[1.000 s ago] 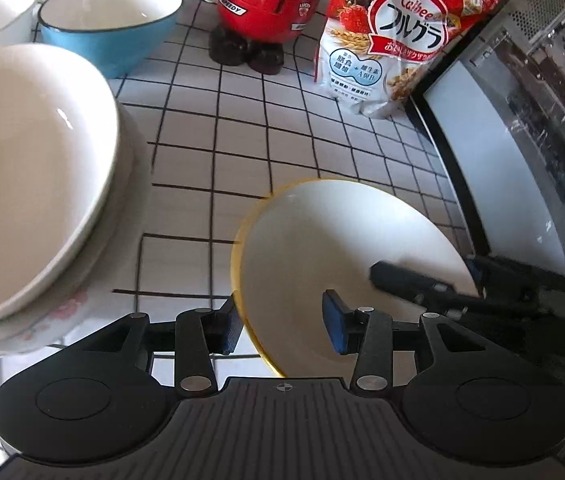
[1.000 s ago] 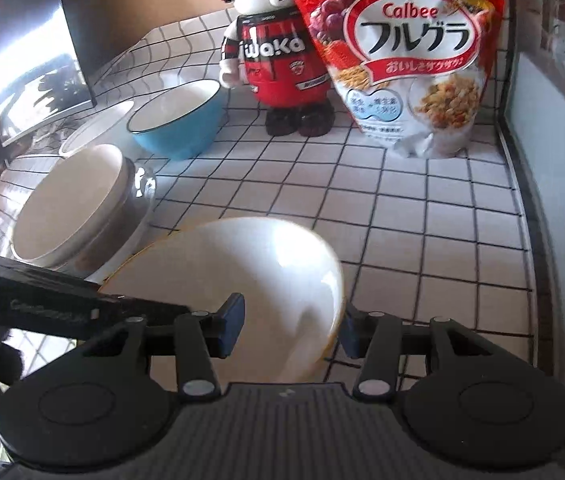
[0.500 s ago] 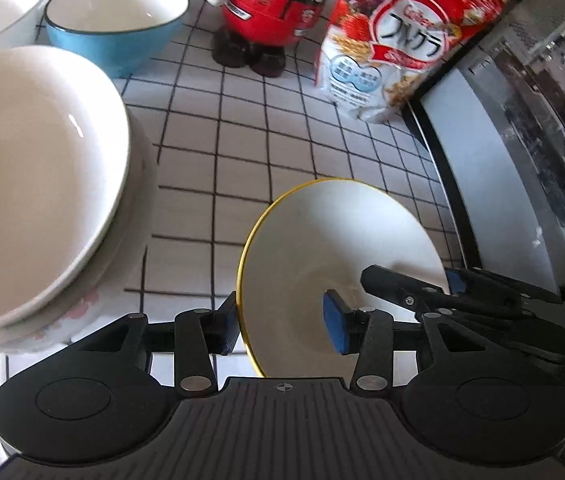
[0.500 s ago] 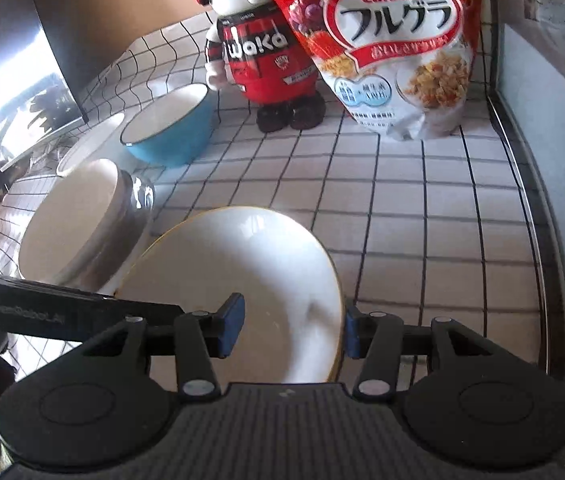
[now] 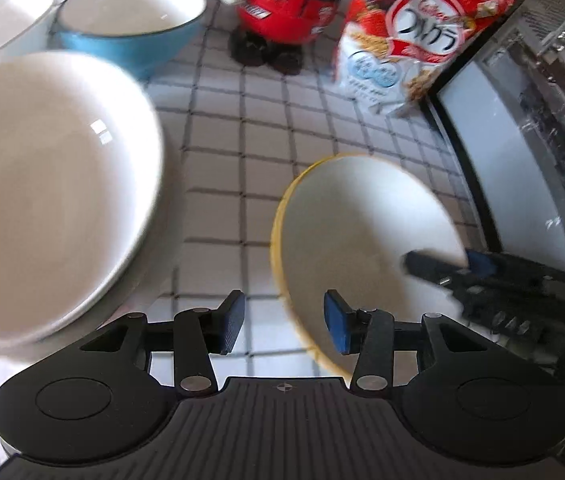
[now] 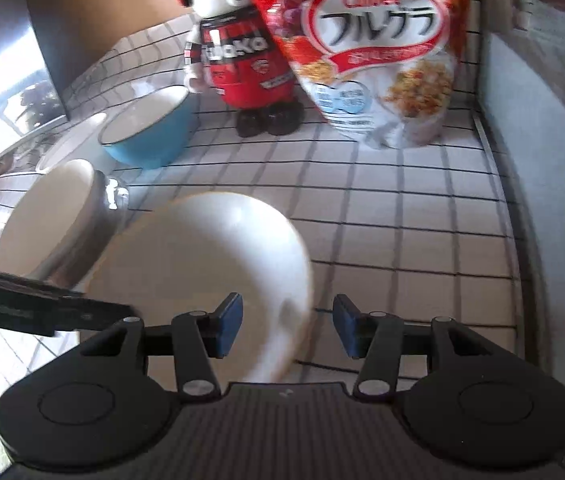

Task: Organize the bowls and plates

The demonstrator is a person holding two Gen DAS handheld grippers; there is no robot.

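Your left tongs (image 5: 283,324) are spread wide, blue pads apart. Your right tongs (image 6: 287,330) are spread just as wide. Each pair reaches into the other's view from the side, pointing inward, low over the counter (image 6: 422,216).

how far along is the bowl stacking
Partly done. A white bowl already sits nested in a stack at the left. In hand: the yellow-rimmed bowl, its rim between the open jaws of both the left gripper and the right gripper, neither clamped. Left: the blue bowl and another white bowl sit separate at the back.
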